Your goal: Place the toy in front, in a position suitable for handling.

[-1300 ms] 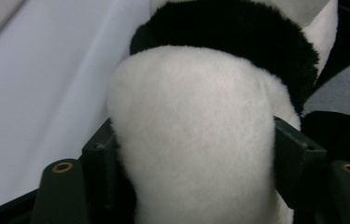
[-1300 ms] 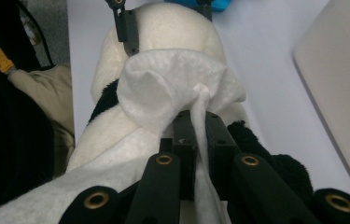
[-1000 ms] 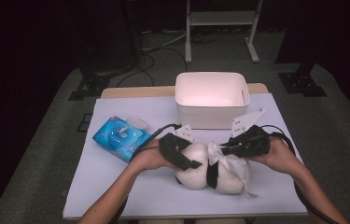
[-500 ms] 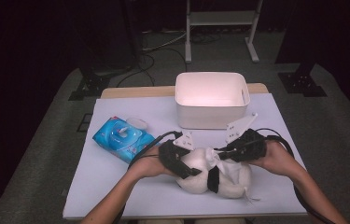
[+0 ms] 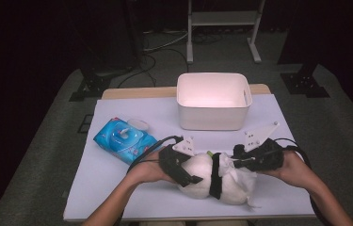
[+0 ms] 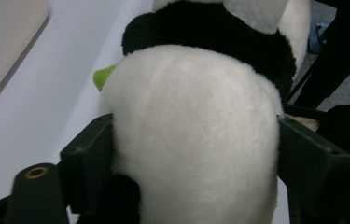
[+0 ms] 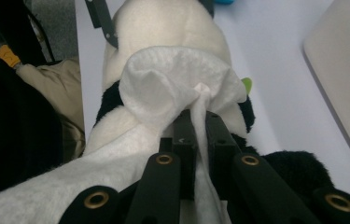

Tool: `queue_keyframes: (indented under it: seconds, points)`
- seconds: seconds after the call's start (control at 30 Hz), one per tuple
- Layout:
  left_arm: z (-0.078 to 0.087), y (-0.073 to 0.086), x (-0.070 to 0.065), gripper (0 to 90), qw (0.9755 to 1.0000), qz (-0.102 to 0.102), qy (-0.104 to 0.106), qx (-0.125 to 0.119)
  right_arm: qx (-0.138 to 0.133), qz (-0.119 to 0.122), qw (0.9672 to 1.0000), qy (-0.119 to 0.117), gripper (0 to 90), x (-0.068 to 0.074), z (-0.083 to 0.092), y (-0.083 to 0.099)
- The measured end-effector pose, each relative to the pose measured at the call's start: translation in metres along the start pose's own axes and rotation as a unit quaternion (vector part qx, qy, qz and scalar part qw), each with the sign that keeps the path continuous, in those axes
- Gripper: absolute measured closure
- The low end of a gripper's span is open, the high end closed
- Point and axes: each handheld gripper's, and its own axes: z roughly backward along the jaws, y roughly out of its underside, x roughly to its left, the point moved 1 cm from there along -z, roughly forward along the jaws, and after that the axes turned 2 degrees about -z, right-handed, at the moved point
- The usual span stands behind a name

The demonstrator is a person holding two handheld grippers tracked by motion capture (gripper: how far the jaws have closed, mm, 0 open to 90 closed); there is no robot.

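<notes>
A black-and-white panda plush point(image 5: 212, 176) lies on its side on the white table point(image 5: 117, 197), near the front edge. My left gripper point(image 5: 190, 165) comes in from the left. Its jaws straddle the plush's round white end point(image 6: 196, 126) and touch the fur on both sides. They have just been opening, with the plush still between them. My right gripper point(image 5: 234, 161) comes in from the right, shut on a bunched white wipe point(image 7: 172, 79) that rests on the plush's fur point(image 7: 163, 28). A small green tip point(image 6: 101, 77) sticks out of the plush.
A white bin point(image 5: 214, 101) stands behind the plush at the table's far middle. At the left lies a blue wipes pack point(image 5: 124, 140), with a small white lid point(image 5: 138, 125) beside it. Dark floor and stand legs surround the table.
The right gripper has slid a little toward the near edge with the wipe, over the plush. The left hand has stayed nearly in place on the plush.
</notes>
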Motion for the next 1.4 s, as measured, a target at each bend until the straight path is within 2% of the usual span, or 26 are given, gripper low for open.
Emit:
queue_keyframes:
  seconds: [0.27, 0.37, 0.4, 0.47, 0.57, 0.67, 0.73, 0.8, 0.97, 1.07, 1.23, 1.4]
  points:
    - [-0.006, -0.002, 0.007, 7.4, 0.9990, 0.014, 0.039, 0.018, -0.004, 0.002, 0.9999, -0.014, 84.5, 0.005, -0.001, 0.005]
    - [-0.010, -0.001, 0.009, 7.0, 0.9987, 0.016, 0.044, 0.021, -0.005, 0.001, 0.9999, -0.015, 84.5, 0.004, -0.001, 0.005]
    - [-0.011, -0.001, 0.009, 8.2, 0.9988, 0.009, 0.042, 0.023, -0.005, 0.002, 0.9999, -0.014, 84.5, 0.004, -0.001, 0.005]
    - [-0.009, -0.002, 0.008, 16.9, 0.9991, 0.001, 0.033, 0.025, -0.006, 0.003, 0.9999, -0.013, 84.4, 0.004, -0.001, 0.003]
    - [-0.004, -0.003, 0.009, 29.5, 0.9998, -0.005, 0.010, 0.019, -0.007, 0.001, 1.0000, -0.003, 84.3, 0.001, 0.001, -0.001]
    - [0.005, -0.006, 0.012, 33.2, 0.9994, -0.020, -0.021, 0.016, -0.009, 0.004, 0.9999, 0.004, 84.3, -0.004, 0.003, -0.009]
    - [0.009, -0.008, 0.015, 33.2, 0.9987, -0.022, -0.044, 0.012, -0.005, 0.011, 0.9997, 0.022, 84.3, -0.008, 0.004, -0.016]
    - [0.011, -0.007, 0.017, 33.1, 0.9979, -0.022, -0.058, 0.015, -0.004, 0.009, 0.9997, 0.024, 84.2, -0.012, 0.004, -0.021]
    - [0.008, 0.003, 0.016, 31.3, 0.9988, -0.003, -0.047, 0.011, -0.001, 0.006, 0.9999, 0.012, 84.2, -0.018, -0.006, -0.027]
    - [0.007, 0.007, 0.012, 29.1, 0.9987, 0.007, -0.049, 0.010, -0.004, 0.007, 1.0000, 0.003, 84.2, -0.017, -0.015, -0.031]
    - [0.007, 0.007, 0.003, 28.1, 0.9984, -0.002, -0.056, 0.010, 0.003, 0.019, 0.9998, -0.007, 84.2, -0.012, -0.029, -0.043]
    - [0.005, 0.007, -0.001, 27.0, 0.9986, -0.002, -0.052, 0.010, 0.016, 0.035, 0.9991, -0.016, 84.0, -0.006, -0.046, -0.052]
